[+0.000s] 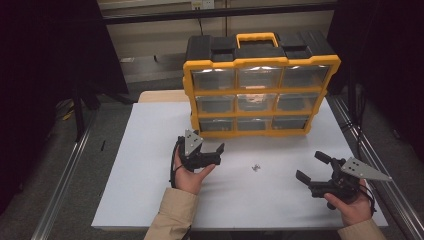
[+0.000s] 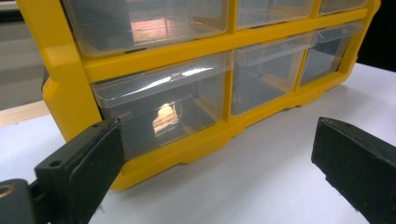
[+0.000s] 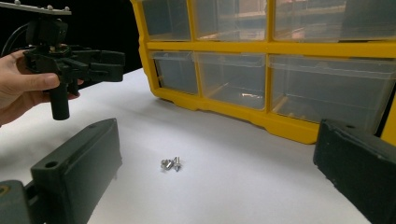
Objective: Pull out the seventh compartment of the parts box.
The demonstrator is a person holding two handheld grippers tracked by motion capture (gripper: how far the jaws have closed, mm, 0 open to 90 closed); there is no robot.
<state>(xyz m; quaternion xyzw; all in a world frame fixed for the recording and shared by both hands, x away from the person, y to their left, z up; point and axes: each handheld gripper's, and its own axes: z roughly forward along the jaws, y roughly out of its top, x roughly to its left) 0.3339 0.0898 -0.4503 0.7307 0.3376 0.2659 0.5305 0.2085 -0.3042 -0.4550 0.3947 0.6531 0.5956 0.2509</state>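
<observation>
A small cluster of silver metal screws point(image 1: 256, 167) lies on the bare white worktop point(image 1: 150, 165), in front of the yellow plastic drawer cabinet with clear drawers point(image 1: 260, 97) and between the two tools. In the right gripper view the screws point(image 3: 170, 164) sit just ahead of the spread jaws, about midway between them; they are too small to tell which way each one points or where its long axis runs.

The left tool point(image 1: 212, 151) is held in the left hand point(image 1: 192, 175), jaws wide apart and empty, aimed toward the cabinet's lower left drawer point(image 2: 161, 105), which holds something pale that is too blurred to make out. The right tool point(image 1: 312, 167), gripped by the right hand point(image 1: 352, 205), is also wide open and holds nothing; it points left across the worktop toward the screws.

The cabinet stands upright at the far edge of the worktop, its drawer fronts facing the person. Open white surface surrounds the screws on every side, with the worktop's near edge well apart from them and the right tool near the right edge.
</observation>
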